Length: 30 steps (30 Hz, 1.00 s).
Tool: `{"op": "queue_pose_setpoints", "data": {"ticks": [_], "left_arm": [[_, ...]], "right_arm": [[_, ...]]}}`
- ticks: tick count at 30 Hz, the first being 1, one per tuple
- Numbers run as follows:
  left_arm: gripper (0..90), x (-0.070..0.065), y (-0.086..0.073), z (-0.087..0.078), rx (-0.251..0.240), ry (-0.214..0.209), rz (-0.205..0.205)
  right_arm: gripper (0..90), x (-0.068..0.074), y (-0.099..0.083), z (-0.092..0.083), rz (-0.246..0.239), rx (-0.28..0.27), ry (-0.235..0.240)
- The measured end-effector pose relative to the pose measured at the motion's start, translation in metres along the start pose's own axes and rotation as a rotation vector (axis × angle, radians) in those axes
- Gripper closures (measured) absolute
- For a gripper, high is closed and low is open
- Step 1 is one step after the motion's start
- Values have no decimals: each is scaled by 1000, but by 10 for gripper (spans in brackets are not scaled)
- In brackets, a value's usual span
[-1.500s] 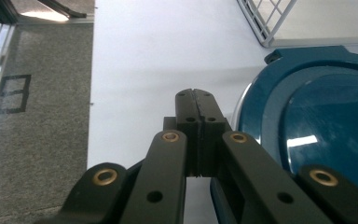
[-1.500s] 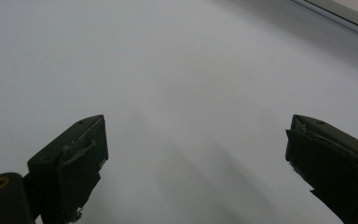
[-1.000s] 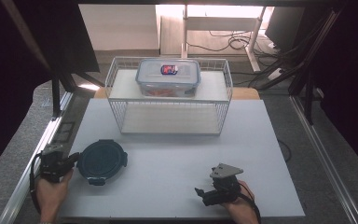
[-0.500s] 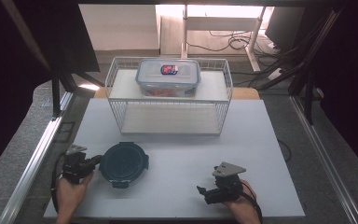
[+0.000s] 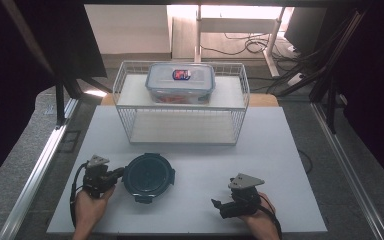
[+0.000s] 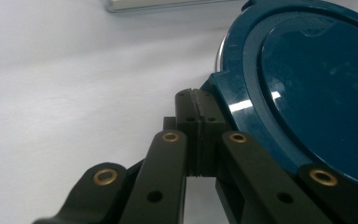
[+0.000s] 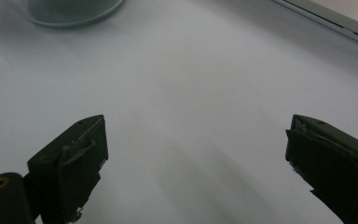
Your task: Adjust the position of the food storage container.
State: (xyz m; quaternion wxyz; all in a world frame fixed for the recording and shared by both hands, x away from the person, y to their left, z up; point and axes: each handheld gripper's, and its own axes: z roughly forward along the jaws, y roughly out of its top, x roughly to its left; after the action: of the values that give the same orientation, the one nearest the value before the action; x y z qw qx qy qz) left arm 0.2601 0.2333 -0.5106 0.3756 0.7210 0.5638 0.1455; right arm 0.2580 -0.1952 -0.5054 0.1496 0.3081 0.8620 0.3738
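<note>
Round dark-blue plastic lid (image 5: pixel 148 176) pinched by tab in left tool (image 5: pixel 114 175); slide level, avoid tilt. Right tool (image 5: pixel 216 204) gapes wide, idle.

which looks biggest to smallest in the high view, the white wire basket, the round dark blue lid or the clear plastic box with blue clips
1. White wire basket, plainly the widest.
2. Clear plastic box with blue clips, standing on the basket's top shelf.
3. Round dark blue lid, flat on the table.
The box sits farther from the camera than the lid, so their true gap may be larger.
</note>
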Motion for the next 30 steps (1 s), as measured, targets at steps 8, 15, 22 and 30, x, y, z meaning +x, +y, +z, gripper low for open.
{"op": "queue_pose_setpoints", "data": {"ticks": [8, 15, 22, 30], "left_arm": [[900, -18, -1, 8, 27, -52, 28], [900, -27, -5, 8, 36, -91, 30], [900, -41, -6, 11, 41, -127, 52], [900, -55, -6, 15, 47, -172, 61]], "right_arm": [[54, 0, 0, 0, 4, -2, -1], [53, -1, 0, -1, 2, -2, -3], [53, -2, 0, -1, 2, -3, -5], [54, -3, -1, -1, 6, 1, -7]]}}
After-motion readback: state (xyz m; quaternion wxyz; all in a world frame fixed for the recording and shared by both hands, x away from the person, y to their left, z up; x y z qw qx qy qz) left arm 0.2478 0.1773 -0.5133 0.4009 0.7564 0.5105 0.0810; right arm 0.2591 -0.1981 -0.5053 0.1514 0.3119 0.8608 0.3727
